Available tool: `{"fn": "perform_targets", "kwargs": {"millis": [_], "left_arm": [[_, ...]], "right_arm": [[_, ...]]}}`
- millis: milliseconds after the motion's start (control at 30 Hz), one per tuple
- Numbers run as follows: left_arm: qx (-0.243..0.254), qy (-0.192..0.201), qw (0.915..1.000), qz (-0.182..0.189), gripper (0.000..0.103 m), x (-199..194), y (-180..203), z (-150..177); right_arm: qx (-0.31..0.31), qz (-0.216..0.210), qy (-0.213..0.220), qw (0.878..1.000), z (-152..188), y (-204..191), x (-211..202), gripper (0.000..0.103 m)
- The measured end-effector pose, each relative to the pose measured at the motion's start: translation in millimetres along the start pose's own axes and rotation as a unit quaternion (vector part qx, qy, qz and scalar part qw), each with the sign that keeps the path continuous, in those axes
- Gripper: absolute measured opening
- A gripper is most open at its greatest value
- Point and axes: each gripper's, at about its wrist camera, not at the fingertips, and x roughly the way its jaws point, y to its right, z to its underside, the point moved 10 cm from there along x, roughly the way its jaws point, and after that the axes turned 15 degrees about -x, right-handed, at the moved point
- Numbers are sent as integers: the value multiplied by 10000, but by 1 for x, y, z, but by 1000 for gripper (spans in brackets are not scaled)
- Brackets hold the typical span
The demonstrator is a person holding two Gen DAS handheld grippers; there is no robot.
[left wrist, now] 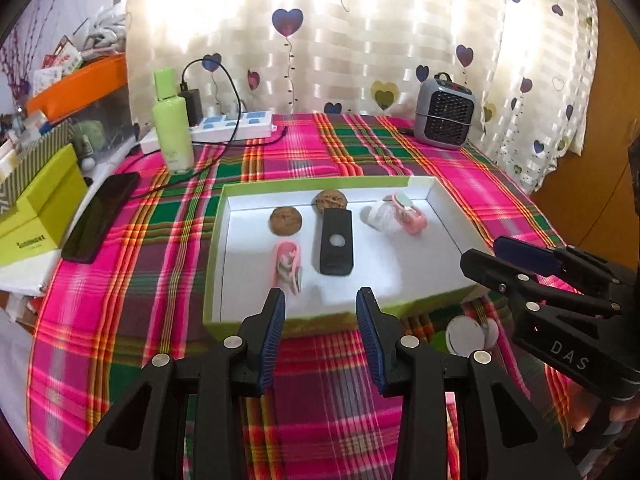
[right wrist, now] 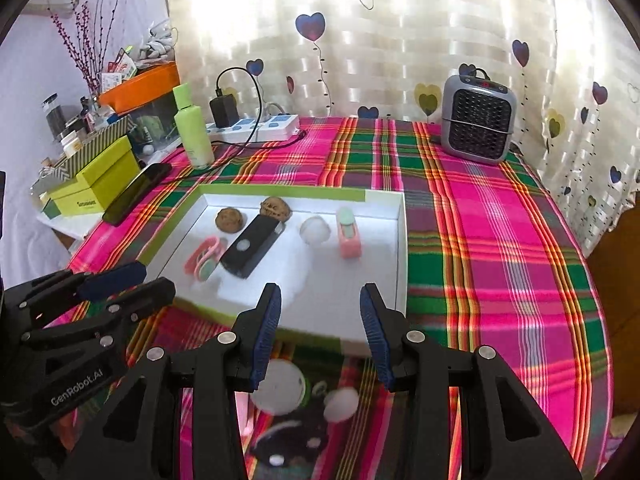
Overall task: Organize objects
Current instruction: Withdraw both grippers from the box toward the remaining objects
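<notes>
A green box tray (left wrist: 218, 248) (right wrist: 402, 240) with a white inside lies on the plaid cloth. It holds two walnuts (left wrist: 285, 221) (left wrist: 330, 201), a black rectangular device (left wrist: 336, 246) (right wrist: 250, 248), two pink clips (left wrist: 287, 266) (right wrist: 348, 236) and a clear round piece (left wrist: 378, 216) (right wrist: 315, 230). My left gripper (left wrist: 322, 304) (right wrist: 154, 280) hovers open at the tray's near edge, with nothing between its pads. My right gripper (right wrist: 320, 300) (left wrist: 484, 254) is open too, near the tray's front right corner. White round pieces (right wrist: 280, 388) (left wrist: 466, 336) lie on the cloth beneath it.
A green bottle (left wrist: 172, 132), a power strip (left wrist: 236, 124) with a charger, and a grey heater (left wrist: 444, 112) stand along the curtain. A dark phone (left wrist: 100, 216) and a lime box (left wrist: 40, 208) sit at the left edge. Open plaid cloth (right wrist: 500, 260) lies right of the tray.
</notes>
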Motion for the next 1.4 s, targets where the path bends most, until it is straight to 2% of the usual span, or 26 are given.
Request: {"fn": "perform_targets", "kwargs": {"millis": [133, 567, 1133, 1267, 1400], "left_arm": [[98, 123, 9998, -114, 35, -7, -2, 7], [115, 5, 9999, -16, 35, -14, -2, 29], [-23, -176, 9990, 417, 36, -17, -2, 49], [-83, -302, 9978, 591, 42, -15, 1, 55], [-93, -394, 9971, 644, 42, -13, 3, 61]], "right_arm": [[-47, 44, 11, 10000, 11, -5, -9, 42], [32, -44, 55, 10000, 31, -14, -22, 42], [85, -116, -17, 9999, 60, -22, -30, 42], [121, -132, -47, 9998, 67, -24, -32, 42], [113, -190, -93, 9997, 72, -29, -30, 43]]}}
